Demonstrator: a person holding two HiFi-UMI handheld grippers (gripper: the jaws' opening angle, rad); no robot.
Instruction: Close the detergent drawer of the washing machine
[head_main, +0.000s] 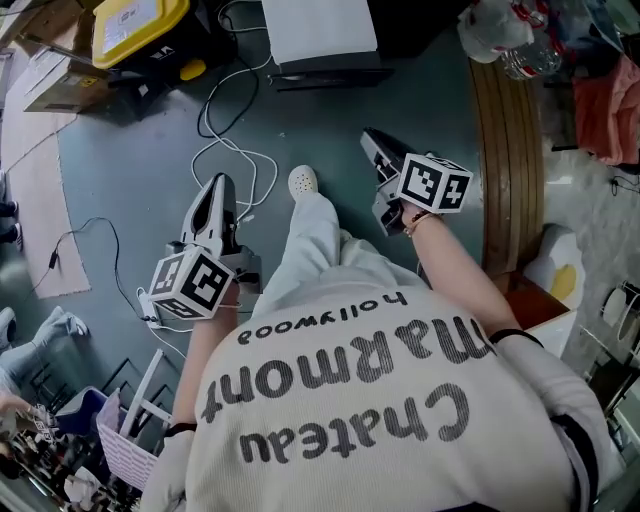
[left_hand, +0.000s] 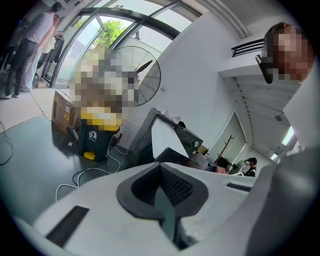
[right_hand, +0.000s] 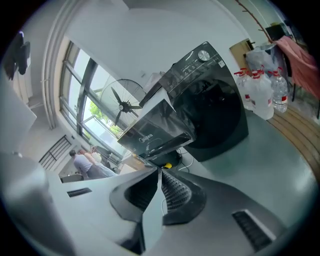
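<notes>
The dark washing machine (right_hand: 215, 110) stands on the floor ahead, its white top (head_main: 320, 35) at the head view's upper edge. A dark panel marked Midea (right_hand: 155, 132) juts out from its upper front; it looks like the detergent drawer pulled out. My left gripper (head_main: 220, 185) hangs over the floor to the left of my leg, well short of the machine, jaws shut and empty (left_hand: 161, 167). My right gripper (head_main: 368, 135) is nearer the machine, to the right of my shoe, also shut with nothing in it (right_hand: 160, 172). Neither touches the machine.
White cables (head_main: 235, 150) loop on the grey floor between me and the machine. A yellow-lidded bin (head_main: 135, 25) and cardboard boxes (head_main: 60, 70) stand at the left. A curved wooden platform (head_main: 510, 150) with water bottles (right_hand: 260, 92) lies right. A standing fan (right_hand: 125, 105) is behind.
</notes>
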